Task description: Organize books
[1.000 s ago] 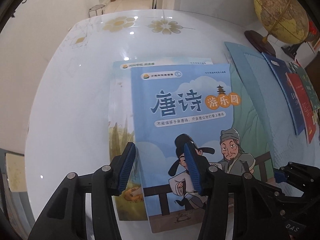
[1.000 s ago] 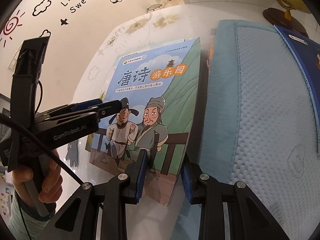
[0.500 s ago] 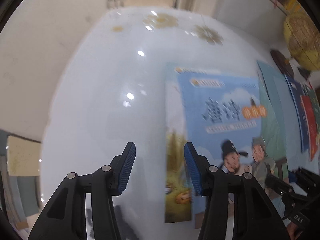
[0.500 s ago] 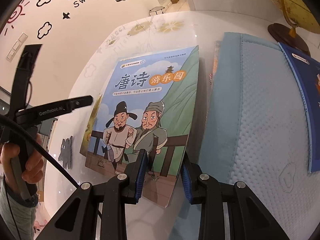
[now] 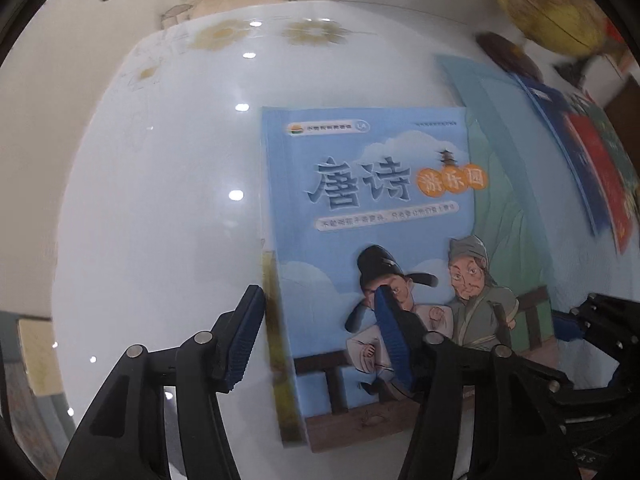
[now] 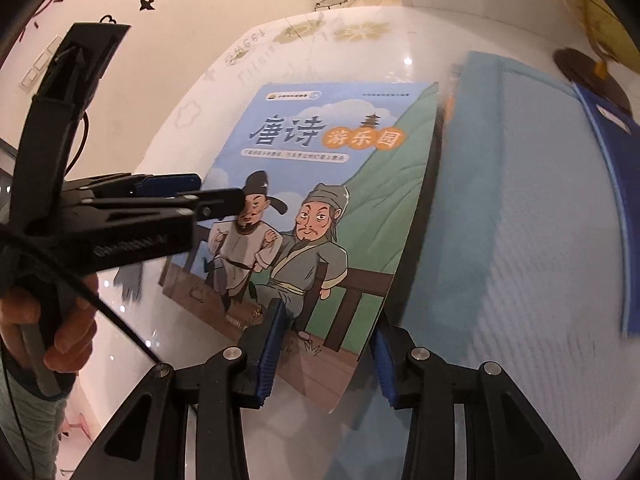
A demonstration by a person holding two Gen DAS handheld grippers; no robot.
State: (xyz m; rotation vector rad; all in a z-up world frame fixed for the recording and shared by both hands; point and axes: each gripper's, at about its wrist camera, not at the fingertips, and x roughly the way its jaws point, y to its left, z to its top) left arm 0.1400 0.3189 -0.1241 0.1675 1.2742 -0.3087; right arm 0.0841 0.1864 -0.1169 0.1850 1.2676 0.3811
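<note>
A blue picture book (image 5: 372,208) (image 6: 320,200) with two cartoon men on its cover lies on the white table (image 5: 160,200). Under it is a second book (image 5: 272,308), of which only a thin strip shows along the left edge. My left gripper (image 5: 318,336) (image 6: 200,192) straddles that left edge; its jaws are opening and the pads press on nothing. My right gripper (image 6: 326,356) (image 5: 572,320) stands over the top book's near right corner, which lies between its opening jaws without being squeezed.
A light blue mesh sleeve (image 6: 520,200) lies right of the books, with a dark blue book (image 6: 612,184) on its far side. Red (image 5: 596,168) and green books fan out beyond. A globe (image 5: 548,12) stands at the back right. A hand (image 6: 60,320) holds the left gripper.
The left gripper swung out left over bare table, then came back to the books' left edge. The top book now nearly covers the lower one. Both pairs of jaws stand wider.
</note>
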